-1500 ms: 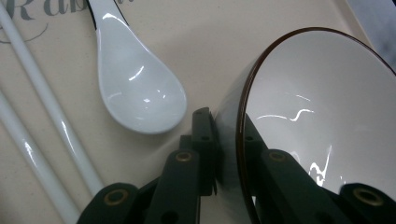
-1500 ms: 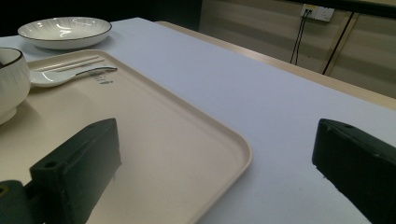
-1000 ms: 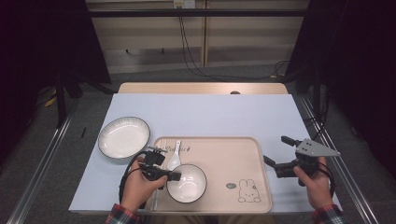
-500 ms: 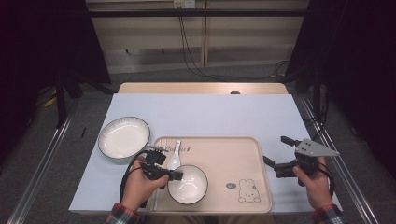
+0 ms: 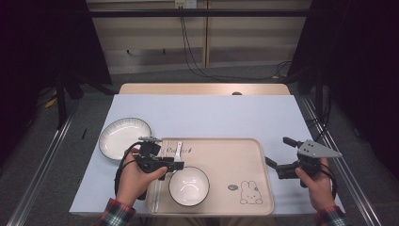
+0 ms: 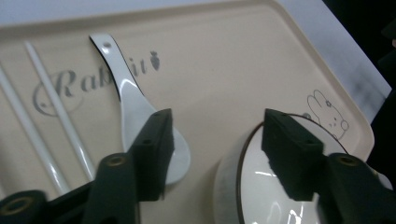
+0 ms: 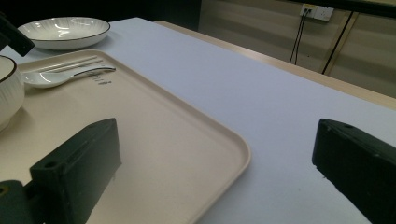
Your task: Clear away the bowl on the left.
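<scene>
We see the left claw just opening, released, straddling the rim of the bowl on the tray's near left; right claw gapes far right.

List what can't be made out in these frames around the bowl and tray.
- White ribbed bowl: left gripper view, bottom edge and one black jaw cover most of it.
- White chopsticks: same view, lower ends behind the left gripper.
- Beige rabbit tray: right gripper view, near corner cut off.
</scene>
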